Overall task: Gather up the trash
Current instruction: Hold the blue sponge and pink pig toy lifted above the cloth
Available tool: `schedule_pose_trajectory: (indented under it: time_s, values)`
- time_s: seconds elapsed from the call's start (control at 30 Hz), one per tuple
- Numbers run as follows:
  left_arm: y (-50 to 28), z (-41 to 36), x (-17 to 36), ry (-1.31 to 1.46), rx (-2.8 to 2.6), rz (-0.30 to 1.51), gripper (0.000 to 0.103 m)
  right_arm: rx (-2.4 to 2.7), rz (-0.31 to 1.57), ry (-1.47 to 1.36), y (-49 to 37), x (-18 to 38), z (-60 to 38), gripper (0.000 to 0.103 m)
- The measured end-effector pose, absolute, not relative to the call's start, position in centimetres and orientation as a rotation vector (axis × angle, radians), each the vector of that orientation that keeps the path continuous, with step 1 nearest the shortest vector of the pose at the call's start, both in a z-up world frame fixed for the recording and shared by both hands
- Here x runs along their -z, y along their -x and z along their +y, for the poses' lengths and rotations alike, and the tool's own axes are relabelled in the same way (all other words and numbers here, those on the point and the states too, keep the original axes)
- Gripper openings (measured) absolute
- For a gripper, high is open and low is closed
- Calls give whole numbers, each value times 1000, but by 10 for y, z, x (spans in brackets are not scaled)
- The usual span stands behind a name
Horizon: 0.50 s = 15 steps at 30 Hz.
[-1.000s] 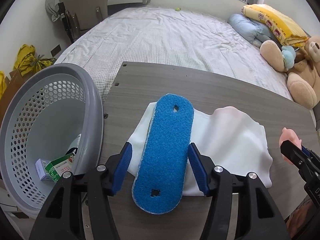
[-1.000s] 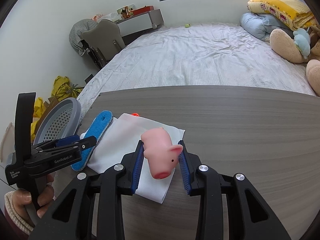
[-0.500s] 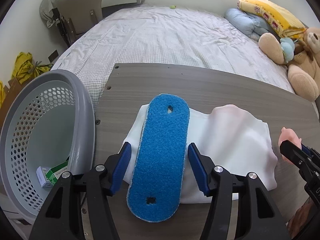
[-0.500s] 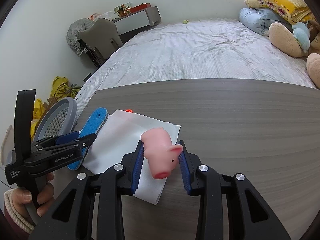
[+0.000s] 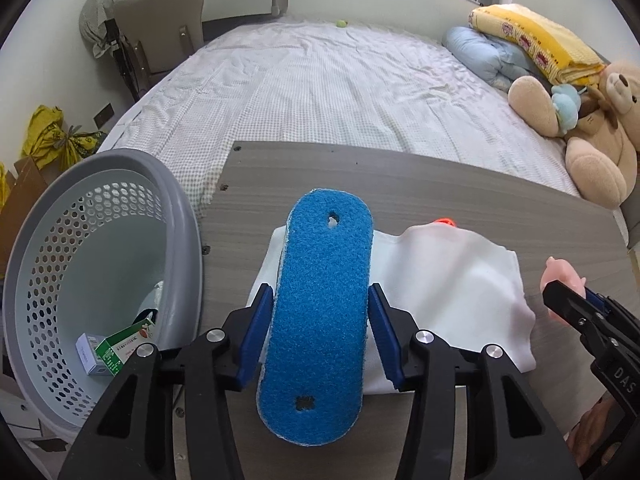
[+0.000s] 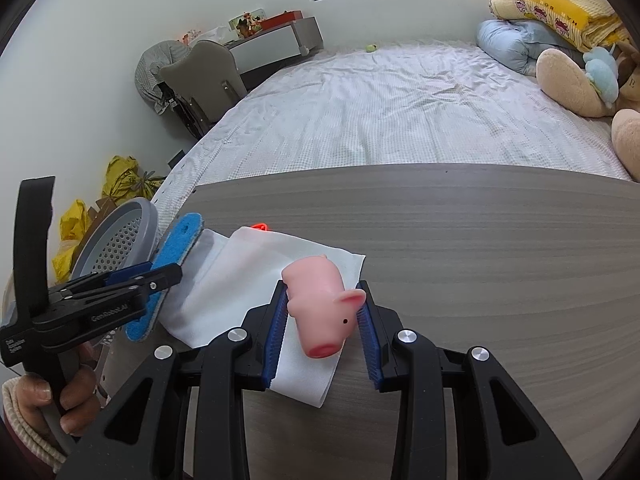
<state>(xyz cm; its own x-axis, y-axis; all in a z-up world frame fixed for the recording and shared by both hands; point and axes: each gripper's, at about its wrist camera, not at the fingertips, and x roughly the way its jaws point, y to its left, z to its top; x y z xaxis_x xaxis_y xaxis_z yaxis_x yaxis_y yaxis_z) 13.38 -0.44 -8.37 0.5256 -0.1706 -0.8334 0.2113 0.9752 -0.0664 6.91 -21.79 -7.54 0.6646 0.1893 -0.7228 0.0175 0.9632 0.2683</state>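
left gripper (image 5: 320, 322) jaws closing around blue pad (image 5: 320, 320); right gripper (image 6: 322, 330) pinches pink pig (image 6: 320, 300); pad's overhang past bench (image 5: 400, 184) edge may slip.

Teddy bear (image 5: 600, 120) cropped; carton (image 5: 120, 348) print illegible.

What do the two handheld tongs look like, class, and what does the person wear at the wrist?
Both the left tongs and the right tongs have matte black angular arms with round silver screws and blue ribbed pads on the inner faces. The left one's black body carries white lettering, seen from the right wrist camera. A cream ribbed knit cuff covers the wrist.
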Motion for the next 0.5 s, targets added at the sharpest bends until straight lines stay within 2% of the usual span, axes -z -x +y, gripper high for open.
schedule_pose_trajectory:
  time_s: [0.5]
  values:
    - [-99, 45, 26, 31, 189, 856, 47, -157, 810, -199, -78, 44, -177, 33]
